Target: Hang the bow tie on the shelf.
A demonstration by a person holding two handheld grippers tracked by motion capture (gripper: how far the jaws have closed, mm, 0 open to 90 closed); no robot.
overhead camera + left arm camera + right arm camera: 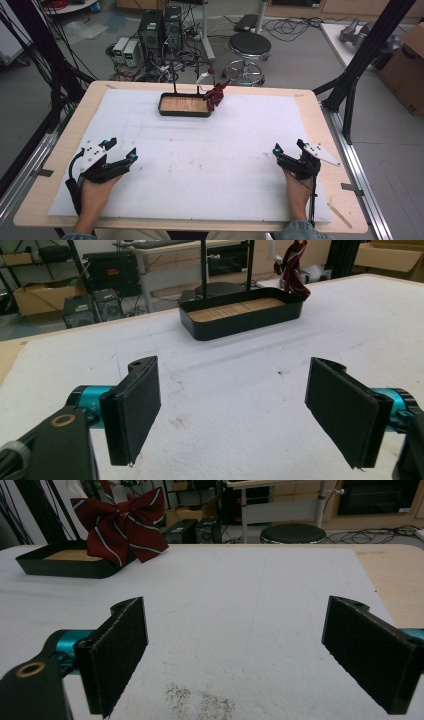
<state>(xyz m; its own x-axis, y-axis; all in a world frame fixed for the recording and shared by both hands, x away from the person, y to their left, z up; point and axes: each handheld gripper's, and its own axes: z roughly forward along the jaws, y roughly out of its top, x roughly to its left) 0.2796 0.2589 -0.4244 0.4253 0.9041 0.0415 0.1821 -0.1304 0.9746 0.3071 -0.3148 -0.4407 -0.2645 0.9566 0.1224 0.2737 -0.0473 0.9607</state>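
Note:
A dark red bow tie with thin white stripes (215, 95) hangs from a black stand over the right end of a black tray (165, 109) with a wooden floor, at the far middle of the table. The same bow tie (121, 524) drapes onto the tray's rim (55, 568) in the right gripper view, and in the left gripper view it (293, 267) sits behind the tray (235, 323). My left gripper (122, 148) rests open at the near left. My right gripper (287, 147) rests open at the near right. Nothing is between either pair of jaws.
A white mat (200, 150) covers most of the wooden table (320, 120). A black stand (187, 70) rises behind the tray. Beyond the far edge are a round stool (249, 47), computer towers (160, 27) and cables on the floor. Black frame posts (370, 45) flank the table.

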